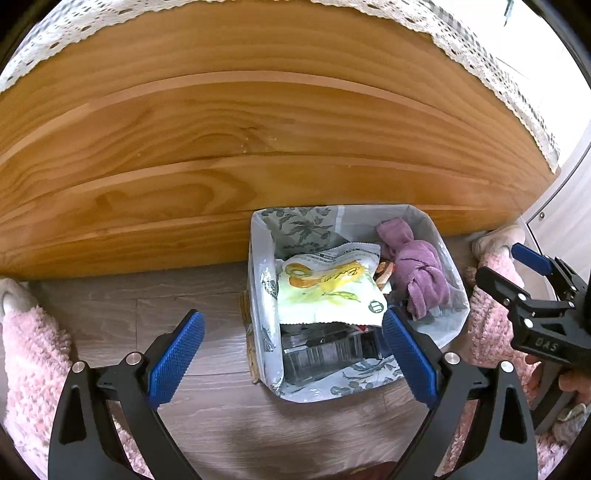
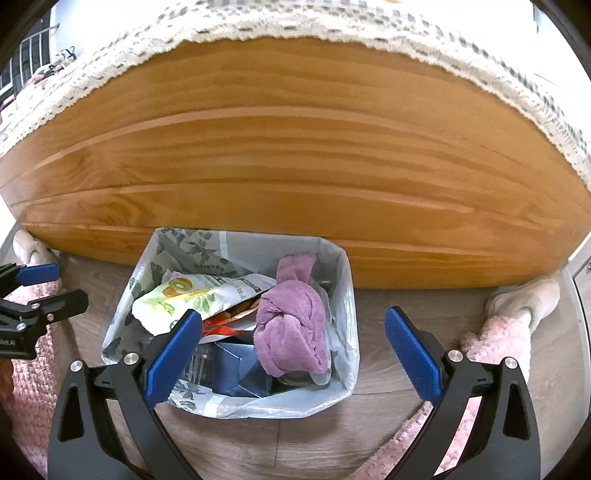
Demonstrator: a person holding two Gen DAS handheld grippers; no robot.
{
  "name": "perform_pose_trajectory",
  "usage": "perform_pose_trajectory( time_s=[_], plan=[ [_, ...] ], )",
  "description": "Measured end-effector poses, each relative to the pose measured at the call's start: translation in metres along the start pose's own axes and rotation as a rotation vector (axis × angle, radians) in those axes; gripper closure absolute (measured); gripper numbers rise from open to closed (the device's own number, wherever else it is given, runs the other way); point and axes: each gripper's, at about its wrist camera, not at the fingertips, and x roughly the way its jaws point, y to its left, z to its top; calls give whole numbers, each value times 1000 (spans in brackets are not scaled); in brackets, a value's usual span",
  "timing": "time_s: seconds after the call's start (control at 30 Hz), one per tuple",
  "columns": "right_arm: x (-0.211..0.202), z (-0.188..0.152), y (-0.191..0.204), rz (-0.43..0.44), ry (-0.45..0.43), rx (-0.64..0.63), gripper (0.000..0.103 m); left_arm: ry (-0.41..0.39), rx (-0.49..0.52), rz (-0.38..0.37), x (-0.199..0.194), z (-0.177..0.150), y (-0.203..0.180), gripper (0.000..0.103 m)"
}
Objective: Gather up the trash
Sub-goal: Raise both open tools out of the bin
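Observation:
A bin lined with a white leaf-print bag (image 1: pixel 263 332) (image 2: pixel 343 295) stands on the floor against a wooden panel. In it lie a white and yellow snack wrapper (image 1: pixel 325 288) (image 2: pixel 192 295), a knotted purple cloth (image 1: pixel 421 273) (image 2: pixel 291 325), a clear plastic container (image 1: pixel 317 354) and a blue box (image 2: pixel 240 369). My left gripper (image 1: pixel 291 354) is open and empty above the bin's near left side. My right gripper (image 2: pixel 293 350) is open and empty above the bin's near right side; it also shows in the left wrist view (image 1: pixel 517 273).
The wooden panel (image 1: pixel 258 147) (image 2: pixel 295 177) rises just behind the bin, topped by a lace cloth (image 2: pixel 295 26). Pink fluffy slippers (image 1: pixel 29 350) (image 2: pixel 498 339) stand on the wood floor (image 1: pixel 221 424) either side. A white cabinet (image 1: pixel 561 206) is at right.

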Motion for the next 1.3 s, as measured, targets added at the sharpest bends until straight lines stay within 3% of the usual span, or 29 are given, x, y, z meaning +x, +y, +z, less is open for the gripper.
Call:
perform_pose_trajectory(
  time_s=[0.2,0.7,0.97,1.3],
  plan=[
    [-12,2,2,-6,-49,-22,8,-20,1,5,-2,1,0,9],
    [-28,5,-4,-43,-71,2,8,-50,4,-8,-10,2,0,9],
    [-49,7,-4,-50,-110,6,8,-93,-5,-30,-24,7,0,9],
    [-68,20,-1,-39,-144,-12,8,-166,57,-57,-57,21,-10,7]
  ],
)
